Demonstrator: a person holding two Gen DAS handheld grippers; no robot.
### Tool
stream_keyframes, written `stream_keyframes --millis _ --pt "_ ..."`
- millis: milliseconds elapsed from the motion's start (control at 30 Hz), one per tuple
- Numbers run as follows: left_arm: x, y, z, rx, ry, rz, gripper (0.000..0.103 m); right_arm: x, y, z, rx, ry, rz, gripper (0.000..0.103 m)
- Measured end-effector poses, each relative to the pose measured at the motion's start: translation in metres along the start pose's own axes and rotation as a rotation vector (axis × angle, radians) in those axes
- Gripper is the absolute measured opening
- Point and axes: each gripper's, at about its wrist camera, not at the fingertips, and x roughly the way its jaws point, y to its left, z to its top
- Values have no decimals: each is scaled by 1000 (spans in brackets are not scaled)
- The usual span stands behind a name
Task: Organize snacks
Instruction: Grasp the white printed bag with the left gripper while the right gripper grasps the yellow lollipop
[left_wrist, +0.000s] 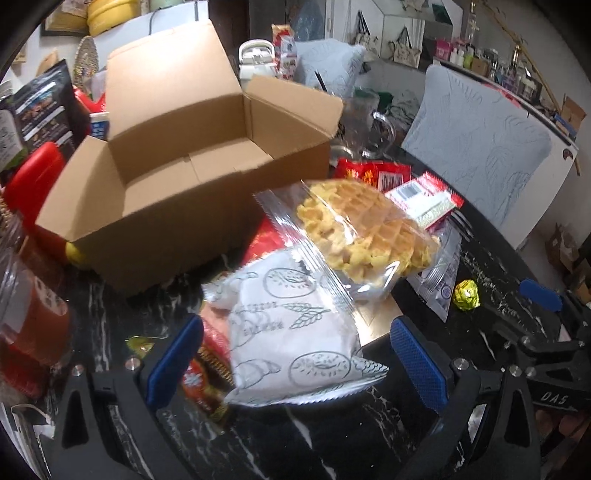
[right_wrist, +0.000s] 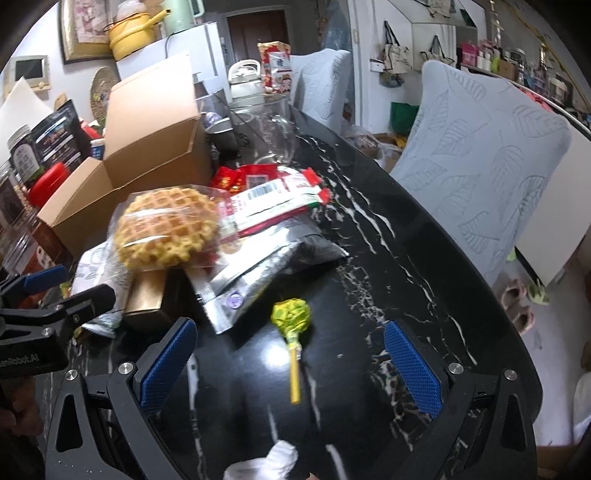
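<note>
An open cardboard box (left_wrist: 192, 173) stands empty on the black marble table (left_wrist: 491, 258); it also shows in the right wrist view (right_wrist: 147, 147). In front of it lies a snack pile: a waffle in a clear bag (left_wrist: 365, 229) (right_wrist: 166, 229), a white printed packet (left_wrist: 291, 332), red packets (left_wrist: 373, 171) (right_wrist: 258, 177). My left gripper (left_wrist: 295, 365) is open, its blue pads either side of the white packet. My right gripper (right_wrist: 290, 365) is open around a green-wrapped lollipop (right_wrist: 291, 317), which also shows in the left wrist view (left_wrist: 467, 294).
A silver and black pouch (right_wrist: 266, 266) and a gold box (right_wrist: 146, 295) lie in the pile. Jars and a black bag (left_wrist: 40, 110) stand left of the box; a red container (left_wrist: 33, 181) is beside it. Glass mugs (right_wrist: 273, 129) and a kettle (right_wrist: 245, 83) stand behind. Light blue chairs (right_wrist: 480, 155) flank the table's right edge.
</note>
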Motion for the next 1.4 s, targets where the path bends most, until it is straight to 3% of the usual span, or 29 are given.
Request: stream_keyframes --millis 133,300,433,667,833,1333,1400 --pt "16 -1 -1 -19 70 -39 99 2 -7 1 13 -2 -3 103" --pt "21 -3 -1 -20 70 -68 97 0 -11 1 20 -5 -5 103" --pt "23 3 -2 -56 78 -137 79 0 -12 0 26 -5 -1 103" --pt "14 2 -9 -38 75 -141 70 -4 -8 -1 23 -11 0 103" --pt "2 6 -20 -41 79 -160 70 -7 -6 -2 24 -13 1 103" --pt "-39 36 -39 -73 38 -125 70 7 0 1 -11 0 15 102" --pt "-43 40 -38 -80 28 -121 70 11 0 2 -14 11 15 91"
